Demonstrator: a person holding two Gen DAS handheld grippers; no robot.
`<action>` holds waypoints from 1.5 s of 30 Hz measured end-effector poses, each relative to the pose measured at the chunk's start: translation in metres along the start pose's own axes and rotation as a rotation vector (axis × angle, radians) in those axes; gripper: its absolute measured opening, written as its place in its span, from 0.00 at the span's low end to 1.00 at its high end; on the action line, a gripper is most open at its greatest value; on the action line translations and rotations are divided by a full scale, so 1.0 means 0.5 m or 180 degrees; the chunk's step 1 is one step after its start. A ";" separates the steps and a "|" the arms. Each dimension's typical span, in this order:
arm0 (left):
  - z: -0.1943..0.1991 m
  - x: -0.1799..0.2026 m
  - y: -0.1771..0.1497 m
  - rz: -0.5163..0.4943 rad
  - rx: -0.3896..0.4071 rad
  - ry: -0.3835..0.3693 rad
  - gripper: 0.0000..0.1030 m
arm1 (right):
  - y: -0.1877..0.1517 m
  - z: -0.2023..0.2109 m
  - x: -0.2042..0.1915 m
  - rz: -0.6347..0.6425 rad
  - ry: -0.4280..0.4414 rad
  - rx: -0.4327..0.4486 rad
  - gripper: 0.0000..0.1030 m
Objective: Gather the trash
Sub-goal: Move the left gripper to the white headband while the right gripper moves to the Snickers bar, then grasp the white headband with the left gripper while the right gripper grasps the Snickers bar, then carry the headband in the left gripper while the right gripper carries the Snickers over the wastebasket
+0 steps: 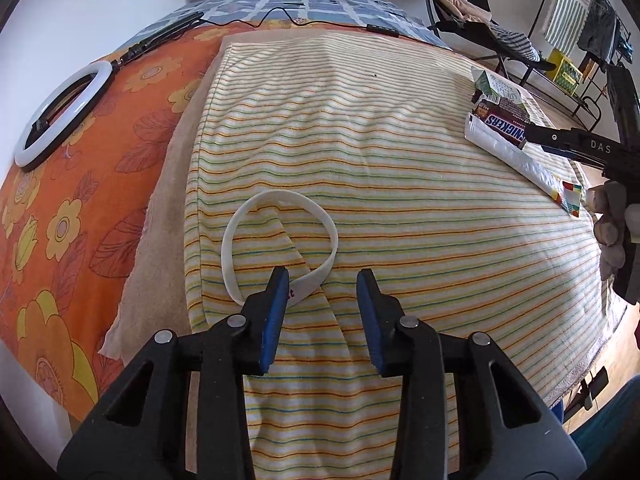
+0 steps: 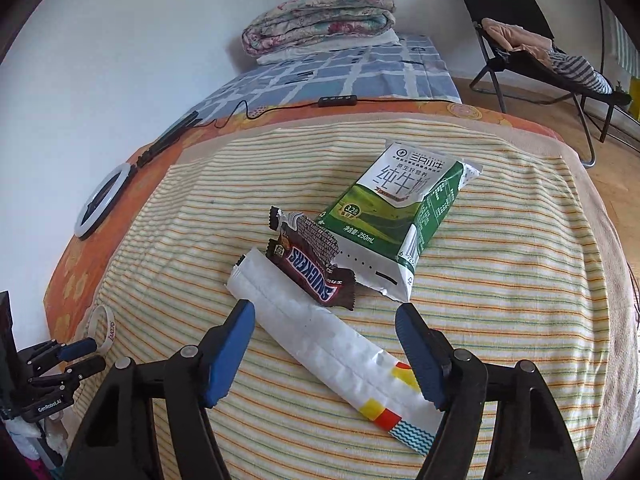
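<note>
A white wristband (image 1: 280, 197) lies on the striped towel (image 1: 380, 160). My left gripper (image 1: 324, 284) hovers open at its near edge; the left pad covers part of the band and a short stretch of band lies between the jaws. In the right wrist view my right gripper (image 2: 325, 312) stands open astride a long white wrapper (image 2: 320, 328), with its pads clear of it. A Snickers wrapper (image 2: 316, 276) overlaps the white wrapper's far end. Behind it lies a green and white milk carton (image 2: 396, 208), flat on the towel.
A ring light (image 1: 60, 116) and its black cable rest on the orange flowered sheet at the left. A folded quilt (image 2: 320, 16) sits at the bed's far end. A black folding chair (image 2: 540, 52) with clothes stands on the floor at the right.
</note>
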State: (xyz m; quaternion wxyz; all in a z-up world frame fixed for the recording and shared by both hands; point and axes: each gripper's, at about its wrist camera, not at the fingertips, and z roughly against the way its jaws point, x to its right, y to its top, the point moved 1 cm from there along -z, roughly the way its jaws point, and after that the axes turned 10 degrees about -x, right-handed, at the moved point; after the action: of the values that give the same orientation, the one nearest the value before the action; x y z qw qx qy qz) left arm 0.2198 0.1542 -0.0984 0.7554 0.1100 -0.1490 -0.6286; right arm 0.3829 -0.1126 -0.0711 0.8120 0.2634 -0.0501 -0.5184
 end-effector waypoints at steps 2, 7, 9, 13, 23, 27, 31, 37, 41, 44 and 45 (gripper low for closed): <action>-0.004 0.000 0.001 0.0003 -0.0010 -0.0010 0.33 | 0.008 -0.016 0.004 -0.0047 -0.0051 -0.0009 0.73; -0.005 -0.001 0.005 -0.0009 -0.0005 0.0007 0.27 | 0.023 -0.043 0.015 -0.0196 -0.0061 -0.0031 0.73; -0.007 -0.003 0.006 0.0006 -0.0001 -0.0007 0.25 | 0.024 -0.046 0.020 -0.0246 0.0011 -0.0027 0.72; -0.006 -0.007 0.007 0.0024 0.0006 -0.0012 0.18 | 0.030 -0.062 0.027 -0.0327 0.0005 -0.0087 0.67; -0.004 -0.010 0.010 0.0042 0.0010 -0.0031 0.10 | 0.054 -0.075 0.056 -0.0933 0.0392 0.0042 0.78; 0.009 -0.008 0.011 0.0034 0.0057 -0.0075 0.03 | 0.070 -0.086 0.049 -0.0892 0.0287 -0.0002 0.45; 0.024 -0.009 0.011 0.0072 0.0122 -0.0184 0.01 | 0.068 -0.087 0.050 -0.0884 0.0431 -0.0007 0.16; 0.042 -0.020 0.009 0.0159 0.0181 -0.0254 0.00 | 0.052 -0.059 0.011 -0.0651 0.0350 0.0120 0.11; 0.063 -0.016 0.003 0.0108 0.0286 -0.0218 0.00 | 0.048 -0.016 -0.018 -0.0487 0.0325 0.0269 0.10; 0.063 -0.002 0.002 0.0018 0.0280 -0.0183 0.04 | 0.046 0.020 -0.039 -0.0344 0.0263 0.0365 0.09; 0.056 0.003 0.003 -0.0027 0.0247 -0.0176 0.13 | 0.044 0.031 -0.043 -0.0334 0.0286 0.0391 0.09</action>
State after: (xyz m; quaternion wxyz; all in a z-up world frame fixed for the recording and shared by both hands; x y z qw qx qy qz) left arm 0.2111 0.1535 -0.0717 0.7435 0.1225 -0.1936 -0.6283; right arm 0.3855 -0.0925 -0.0431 0.7675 0.3379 -0.0315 -0.5438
